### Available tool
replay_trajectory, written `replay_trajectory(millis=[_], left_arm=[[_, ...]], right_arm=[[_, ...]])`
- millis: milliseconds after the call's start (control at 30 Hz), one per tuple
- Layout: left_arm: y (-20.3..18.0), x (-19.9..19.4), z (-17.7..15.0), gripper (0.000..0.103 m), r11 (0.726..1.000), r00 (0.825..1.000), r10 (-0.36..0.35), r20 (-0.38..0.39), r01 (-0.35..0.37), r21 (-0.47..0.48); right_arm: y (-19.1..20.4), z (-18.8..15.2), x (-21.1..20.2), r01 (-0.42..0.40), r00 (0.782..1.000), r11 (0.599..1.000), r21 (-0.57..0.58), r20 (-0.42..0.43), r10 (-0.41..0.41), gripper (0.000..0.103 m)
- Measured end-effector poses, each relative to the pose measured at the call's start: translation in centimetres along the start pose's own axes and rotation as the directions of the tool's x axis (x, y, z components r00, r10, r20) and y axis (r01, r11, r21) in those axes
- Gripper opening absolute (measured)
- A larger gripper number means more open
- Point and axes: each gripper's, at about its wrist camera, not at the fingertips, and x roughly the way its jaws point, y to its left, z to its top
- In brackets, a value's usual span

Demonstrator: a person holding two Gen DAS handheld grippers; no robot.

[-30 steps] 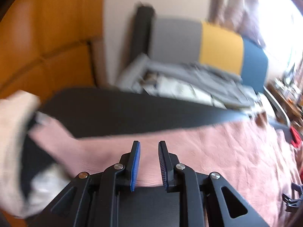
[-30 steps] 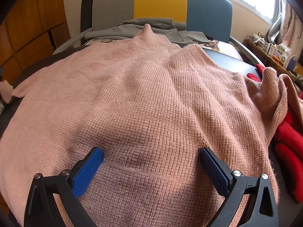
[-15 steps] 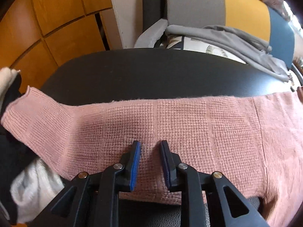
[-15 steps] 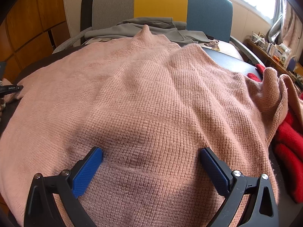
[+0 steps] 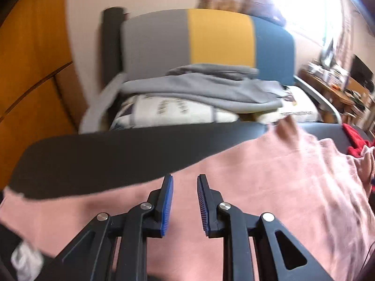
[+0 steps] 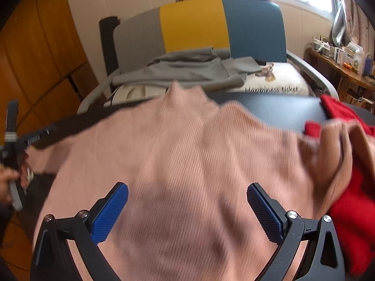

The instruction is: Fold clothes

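A pink knitted sweater [image 6: 187, 164] lies spread across the dark counter [image 5: 105, 159], filling the middle and lower part of both views, its neck [image 6: 175, 91] poking up toward the striped chair [image 6: 199, 23] at the top and one sleeve trailing to the lower left edge of the left wrist view. The left tool [image 5: 184, 201] hangs over that sleeve side with its jaws narrow, a small gap between the blue pads and nothing caught in it. The right tool [image 6: 187, 210] hovers over the body of the sweater with its jaws wide, the knit showing between them untouched. The fabric looks soft, limp and fairly light, with a coarse weave that the ribbed pads should bite well; it will sag and stretch if lifted from a single point. A hem corner, a cuff or the shoulder seam seems the best hold, pinching only the layers meant to move. A red garment [image 6: 351, 210] crowds the right edge, touching the sweater's far sleeve, and could be dragged along.
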Motion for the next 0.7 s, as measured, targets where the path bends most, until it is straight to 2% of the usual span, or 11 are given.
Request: replay_trajectory(millis=[133, 333, 467, 567, 700], left_arm=[[-4.6, 4.9, 2.5, 0.021, 0.997, 0.997, -0.057, -0.045, 0.059, 0.046], [-8.5, 9.7, 3.7, 0.021, 0.992, 0.996, -0.039, -0.078, 0.048, 0.113], [-8.1, 12.3, 3.4, 0.022, 0.996, 0.993, -0.012, -0.121, 0.022, 0.083], [-7.1, 12.3, 2.6, 0.024, 0.999, 0.995, 0.005, -0.103, 0.0, 0.048], [-5.1, 12.1, 1.7, 0.025, 0.999, 0.996, 0.013, -0.088, -0.016, -0.034]], right_arm=[[-1.1, 4.3, 4.3, 0.009, 0.999, 1.0, 0.014, -0.033, -0.009, 0.102], [-2.9, 7.0, 10.0, 0.042, 0.994, 0.999, 0.016, -0.105, -0.04, 0.1], [-3.6, 7.1, 12.8, 0.085, 0.983, 0.996, -0.026, -0.161, -0.089, 0.1], [-4.5, 6.6, 14.4, 0.113, 0.971, 0.993, -0.03, -0.21, -0.117, 0.1], [-4.5, 6.7, 15.2, 0.137, 0.968, 0.989, -0.058, -0.206, -0.146, 0.103]])
